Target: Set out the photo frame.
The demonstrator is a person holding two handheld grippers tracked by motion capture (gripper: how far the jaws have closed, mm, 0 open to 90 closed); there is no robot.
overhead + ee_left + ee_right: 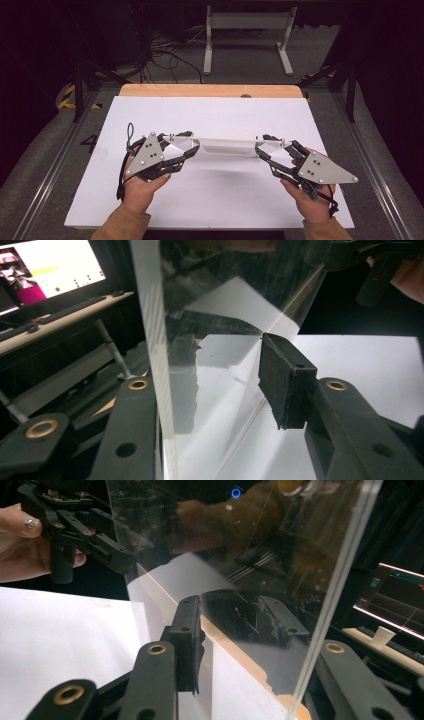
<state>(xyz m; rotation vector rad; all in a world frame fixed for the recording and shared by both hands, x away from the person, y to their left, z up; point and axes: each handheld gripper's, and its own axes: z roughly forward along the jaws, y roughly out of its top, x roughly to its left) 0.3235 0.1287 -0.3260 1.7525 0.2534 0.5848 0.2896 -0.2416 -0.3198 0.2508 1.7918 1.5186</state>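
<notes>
The surface (210,200) is a white board over a wooden top, and your work sits above its middle. Between your two grippers you hold a clear acrylic sheet (225,146), lifted off the surface and spanning from one gripper to the other, well apart from every edge of the board. Your left gripper (175,150) takes the sheet's left end; in the left gripper view one jaw lies against the clear panel while the other pad stands just off it, so I cannot tell whether the grip is firm. Your right gripper (267,150) takes the right end; its jaws are part closed around the sheet's edge, contact likewise unclear.
</notes>
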